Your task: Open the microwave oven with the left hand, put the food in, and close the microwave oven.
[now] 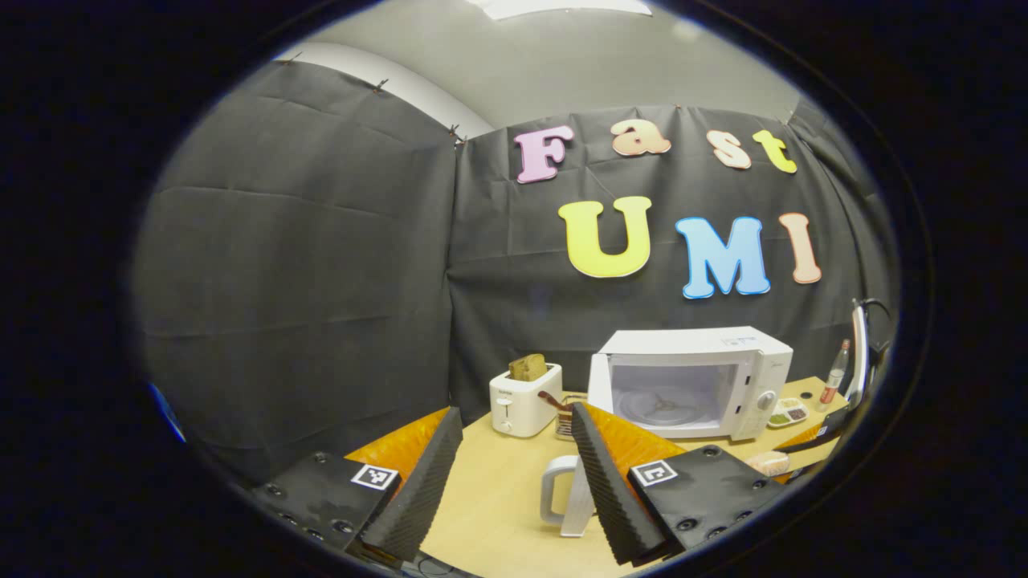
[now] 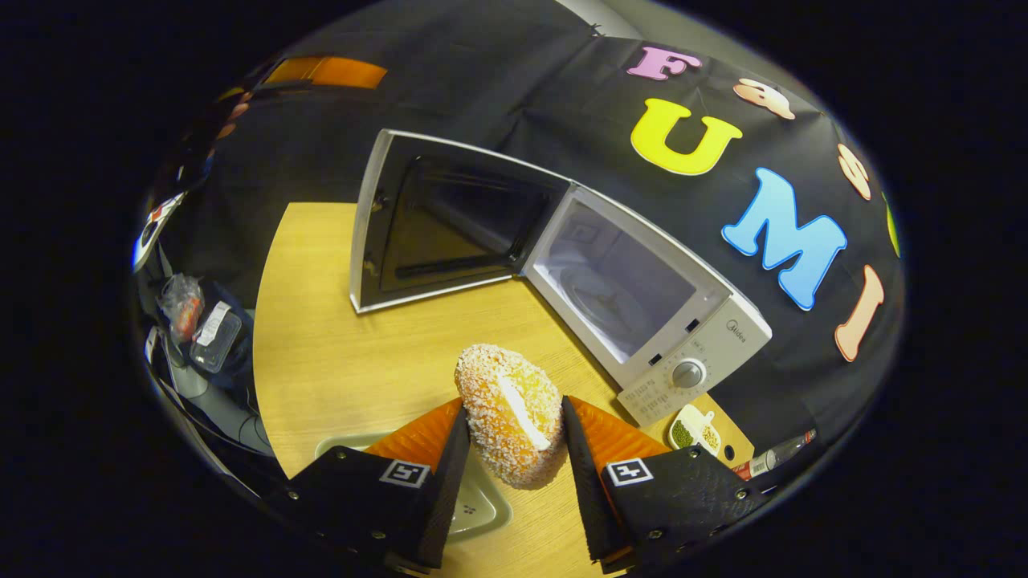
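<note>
Microwave oven (image 2: 642,297) door (image 2: 434,233) wide open, bun (image 2: 510,413) clamped in right hand-held gripper (image 2: 507,449), left hand-held gripper (image 1: 514,482) released near toaster (image 1: 526,397).

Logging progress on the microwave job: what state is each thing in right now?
microwave door: swung wide open
microwave cavity: empty, turntable bare
coconut bun: held off the table
right hand-held gripper: shut on the bun
left hand-held gripper: open, holding nothing
toaster: bread sticking up from its slot
</note>
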The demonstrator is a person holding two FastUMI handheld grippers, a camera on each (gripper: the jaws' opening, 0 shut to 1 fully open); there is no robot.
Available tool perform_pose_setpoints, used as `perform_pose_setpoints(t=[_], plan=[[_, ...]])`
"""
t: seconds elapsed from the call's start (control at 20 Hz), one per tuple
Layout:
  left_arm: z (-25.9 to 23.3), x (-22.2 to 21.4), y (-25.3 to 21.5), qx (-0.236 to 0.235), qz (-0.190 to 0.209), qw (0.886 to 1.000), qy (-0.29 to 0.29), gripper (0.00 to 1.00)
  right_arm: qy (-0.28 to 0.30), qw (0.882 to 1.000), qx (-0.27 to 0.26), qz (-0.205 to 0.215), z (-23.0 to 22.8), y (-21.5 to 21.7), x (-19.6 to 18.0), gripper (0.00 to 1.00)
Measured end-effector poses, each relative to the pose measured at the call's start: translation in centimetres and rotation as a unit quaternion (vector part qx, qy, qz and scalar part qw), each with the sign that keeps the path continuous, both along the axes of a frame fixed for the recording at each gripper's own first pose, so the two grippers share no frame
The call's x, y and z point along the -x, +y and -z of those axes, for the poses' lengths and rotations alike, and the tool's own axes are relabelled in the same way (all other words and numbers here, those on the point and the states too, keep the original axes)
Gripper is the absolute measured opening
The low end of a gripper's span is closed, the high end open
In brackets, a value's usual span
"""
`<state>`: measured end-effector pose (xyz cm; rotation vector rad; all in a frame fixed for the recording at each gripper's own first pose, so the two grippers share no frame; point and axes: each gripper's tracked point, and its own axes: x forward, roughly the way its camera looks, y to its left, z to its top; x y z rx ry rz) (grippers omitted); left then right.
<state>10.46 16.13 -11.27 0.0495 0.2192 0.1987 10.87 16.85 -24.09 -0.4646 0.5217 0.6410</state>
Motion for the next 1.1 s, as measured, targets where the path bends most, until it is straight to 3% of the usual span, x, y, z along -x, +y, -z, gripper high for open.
perform_pose_setpoints(t=[0.35,0.65,1.1], plan=[[-0.1,-2.5,2.5,-0.015,-0.007,1.000,-0.008,0.90,-0.039,0.999,-0.012,0.028,-2.6,1.6,-7.5,0.65],[2.0,-4.0,5.6,0.004,-0.028,1.000,0.007,0.90,-0.067,0.997,0.004,0.033,-2.9,3.4,-13.0,0.65],[3.5,-6.0,10.5,0.006,-0.055,0.998,0.014,0.90,-0.099,0.993,0.041,0.047,-0.3,5.9,-19.6,0.65]])
